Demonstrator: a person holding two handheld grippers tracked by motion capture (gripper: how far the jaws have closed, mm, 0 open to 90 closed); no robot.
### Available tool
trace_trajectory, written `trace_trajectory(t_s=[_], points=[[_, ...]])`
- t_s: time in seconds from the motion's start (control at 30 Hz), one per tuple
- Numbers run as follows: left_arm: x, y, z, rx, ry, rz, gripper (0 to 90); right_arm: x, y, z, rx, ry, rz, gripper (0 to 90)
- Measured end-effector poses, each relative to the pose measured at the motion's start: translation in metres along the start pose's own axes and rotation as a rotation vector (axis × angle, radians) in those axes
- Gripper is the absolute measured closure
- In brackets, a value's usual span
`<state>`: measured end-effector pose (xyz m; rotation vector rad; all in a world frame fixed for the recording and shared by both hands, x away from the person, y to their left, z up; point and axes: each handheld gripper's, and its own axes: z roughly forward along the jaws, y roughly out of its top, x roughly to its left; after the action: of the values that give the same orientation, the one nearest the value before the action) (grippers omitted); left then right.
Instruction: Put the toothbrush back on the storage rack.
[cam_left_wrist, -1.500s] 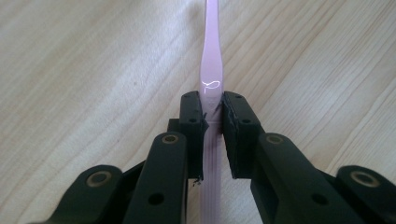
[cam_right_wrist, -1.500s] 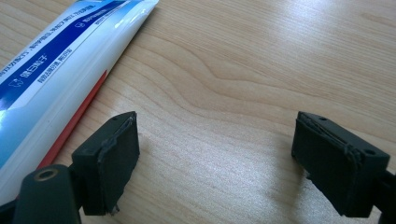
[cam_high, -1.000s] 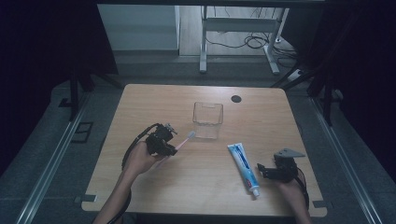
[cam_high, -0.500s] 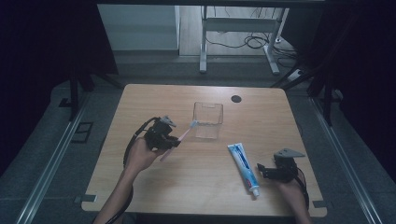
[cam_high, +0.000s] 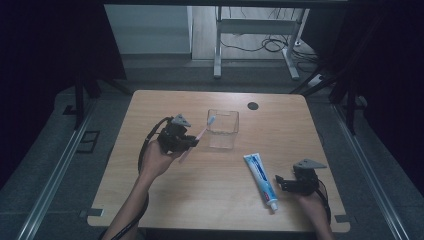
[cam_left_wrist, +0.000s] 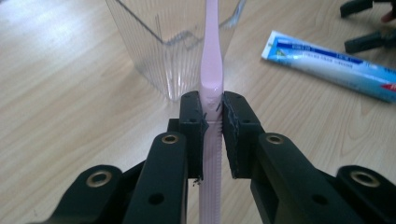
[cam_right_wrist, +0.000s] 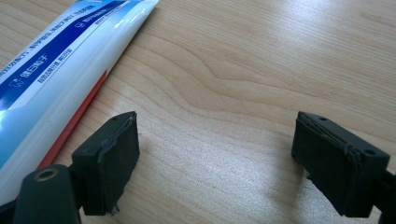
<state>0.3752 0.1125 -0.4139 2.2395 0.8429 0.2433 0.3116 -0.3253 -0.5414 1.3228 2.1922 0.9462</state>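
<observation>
My left gripper (cam_high: 192, 142) (cam_left_wrist: 212, 119) is shut on a pink toothbrush (cam_left_wrist: 210, 70) (cam_high: 200, 134), pads clamped on its handle. The brush head points up toward the near left rim of a clear ribbed plastic cup (cam_high: 223, 130) (cam_left_wrist: 163, 51) at the table's middle. A white and blue toothpaste tube (cam_high: 261, 179) (cam_left_wrist: 336, 65) (cam_right_wrist: 51, 79) lies flat at the front right. My right gripper (cam_high: 281, 183) (cam_right_wrist: 217, 163) rests low just right of the tube, jaws wide apart over bare wood.
A wooden table (cam_high: 150, 200) carries everything. A dark round hole (cam_high: 253, 105) sits near its far edge. A desk frame and cables (cam_high: 260, 45) stand on the floor beyond the table.
My left gripper has risen and moved toward the cup with the toothbrush, whose head now reaches the cup's rim. The right gripper and the tube have stayed put.
</observation>
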Motion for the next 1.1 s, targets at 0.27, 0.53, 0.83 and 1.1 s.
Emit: trace_trajectory(t_s=[0.27,0.53,0.83,1.1], points=[[0.002,0.014,-0.002,-0.057,0.005,-0.011,79.0,0.000,0.000,0.000,0.000,0.000,-0.001,14.6],[0.003,0.030,-0.001,-0.107,0.020,-0.005,78.9,0.000,0.000,0.000,0.000,0.000,-0.001,14.6],[0.002,0.046,0.008,-0.140,0.032,-0.002,78.9,0.000,0.000,0.000,-0.001,0.000,-0.001,14.6],[0.006,0.061,0.019,-0.154,0.039,-0.003,78.9,0.000,0.000,0.000,-0.001,0.001,-0.001,14.6]])
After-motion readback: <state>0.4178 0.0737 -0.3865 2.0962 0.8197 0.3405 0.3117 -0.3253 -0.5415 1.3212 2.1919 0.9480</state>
